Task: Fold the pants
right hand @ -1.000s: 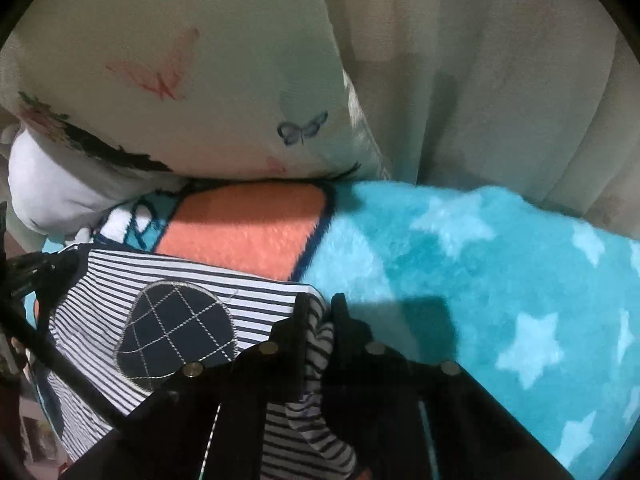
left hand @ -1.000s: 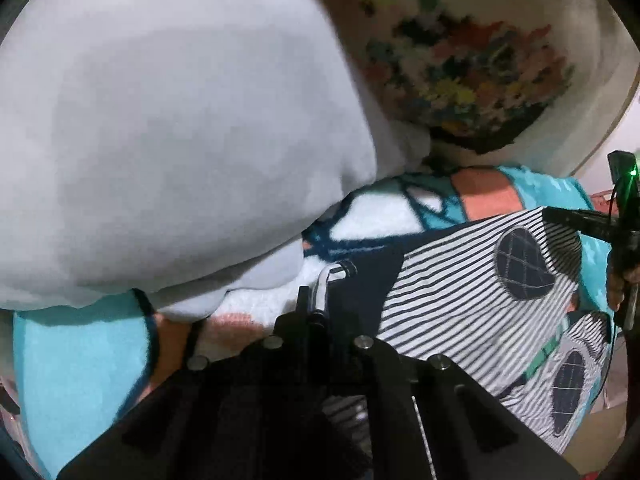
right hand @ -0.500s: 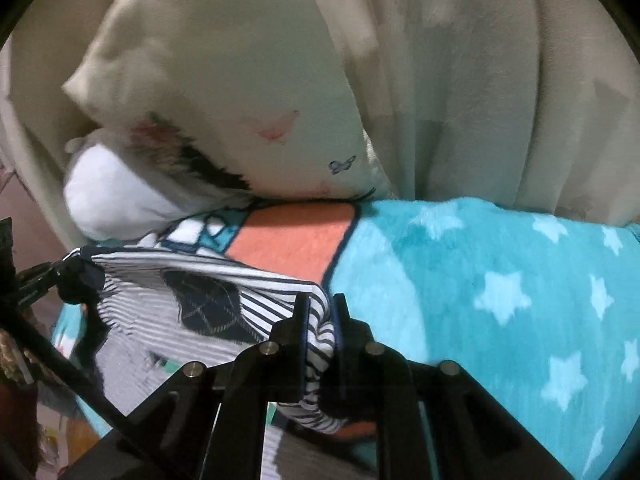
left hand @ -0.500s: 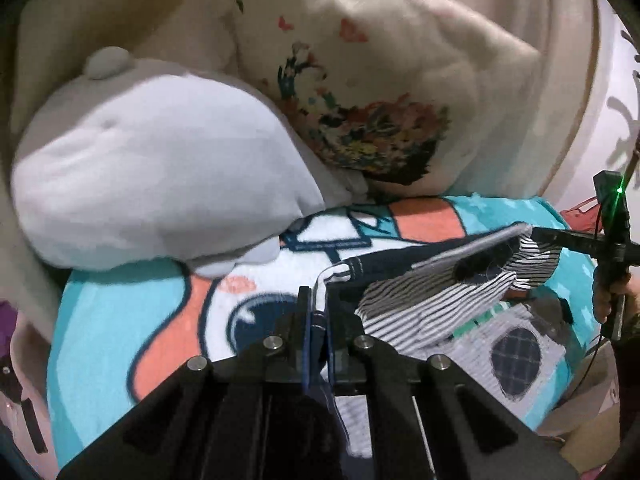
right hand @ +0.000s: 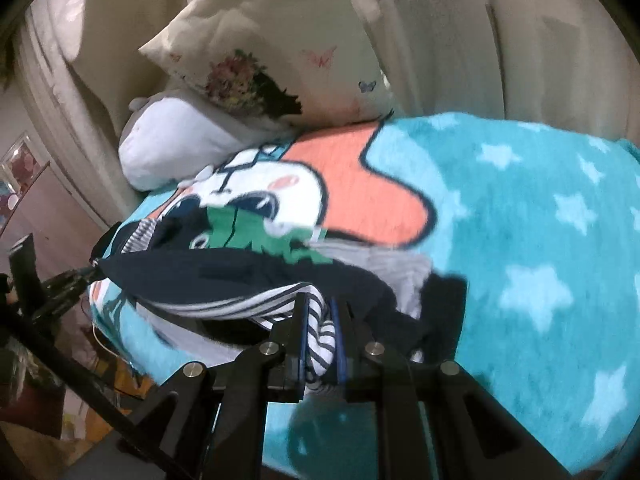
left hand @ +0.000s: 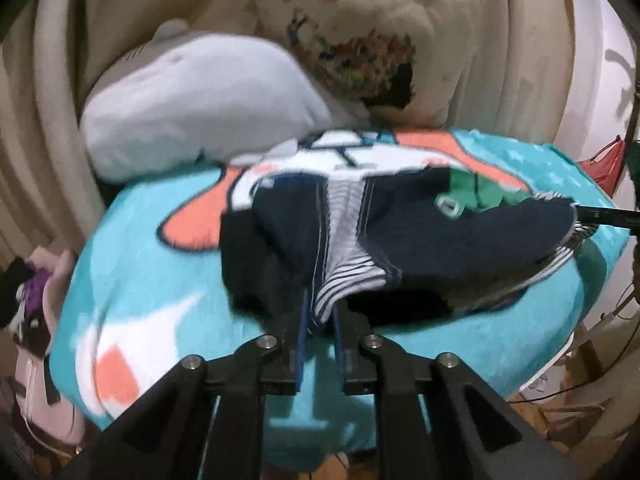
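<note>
left gripper (left hand: 319, 322): jaws opening, striped hem between them | right gripper (right hand: 320, 338): clamped on striped edge of pants (right hand: 248, 276) | pants: carried folded over, held above turquoise blanket (right hand: 520, 208) near pillow (right hand: 280, 40) | advice: both edges to be lowered level and together, fold smoothed flat before right grip is loosened

Each claw (left hand: 319, 320) (right hand: 321, 322) is matte black, with blue-lined fingers (left hand: 301, 334) and round silver screws on its angled linkage arms.
</note>
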{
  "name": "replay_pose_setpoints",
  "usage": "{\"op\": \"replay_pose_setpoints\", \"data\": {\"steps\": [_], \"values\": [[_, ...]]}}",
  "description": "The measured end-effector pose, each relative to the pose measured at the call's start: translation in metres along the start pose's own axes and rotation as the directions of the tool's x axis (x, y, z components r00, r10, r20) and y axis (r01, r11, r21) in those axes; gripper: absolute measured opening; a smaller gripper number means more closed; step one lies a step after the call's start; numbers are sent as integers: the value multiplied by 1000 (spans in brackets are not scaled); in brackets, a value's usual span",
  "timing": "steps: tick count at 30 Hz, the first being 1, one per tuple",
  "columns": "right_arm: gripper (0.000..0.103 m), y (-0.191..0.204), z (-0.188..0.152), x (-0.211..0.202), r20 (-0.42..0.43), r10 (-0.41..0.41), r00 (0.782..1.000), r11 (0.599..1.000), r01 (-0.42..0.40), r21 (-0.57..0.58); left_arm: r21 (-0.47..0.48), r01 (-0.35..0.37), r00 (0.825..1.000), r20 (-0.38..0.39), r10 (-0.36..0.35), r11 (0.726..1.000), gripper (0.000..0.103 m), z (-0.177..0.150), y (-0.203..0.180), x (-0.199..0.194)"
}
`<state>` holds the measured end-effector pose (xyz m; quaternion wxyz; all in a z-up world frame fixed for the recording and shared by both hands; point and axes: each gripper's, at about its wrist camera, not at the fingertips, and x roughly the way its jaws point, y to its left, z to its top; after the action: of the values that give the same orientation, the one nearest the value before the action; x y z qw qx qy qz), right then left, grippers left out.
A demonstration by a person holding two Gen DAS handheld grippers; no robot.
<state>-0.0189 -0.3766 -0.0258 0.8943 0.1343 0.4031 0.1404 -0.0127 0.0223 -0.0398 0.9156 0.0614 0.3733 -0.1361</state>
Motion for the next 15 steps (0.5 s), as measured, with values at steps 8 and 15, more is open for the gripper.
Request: {"op": "replay_pose_setpoints", "data": {"steps": [8,15], "values": [[51,-2,-29,-26,22,-79,997,997,79,-13,-10,-28,999,-16,28,1000,49,-14,19,-18],[52,-5,-6,-61,132,-121,984,993,119,25,-118,32,996,82,-22,992,55,11,39,-51]]}}
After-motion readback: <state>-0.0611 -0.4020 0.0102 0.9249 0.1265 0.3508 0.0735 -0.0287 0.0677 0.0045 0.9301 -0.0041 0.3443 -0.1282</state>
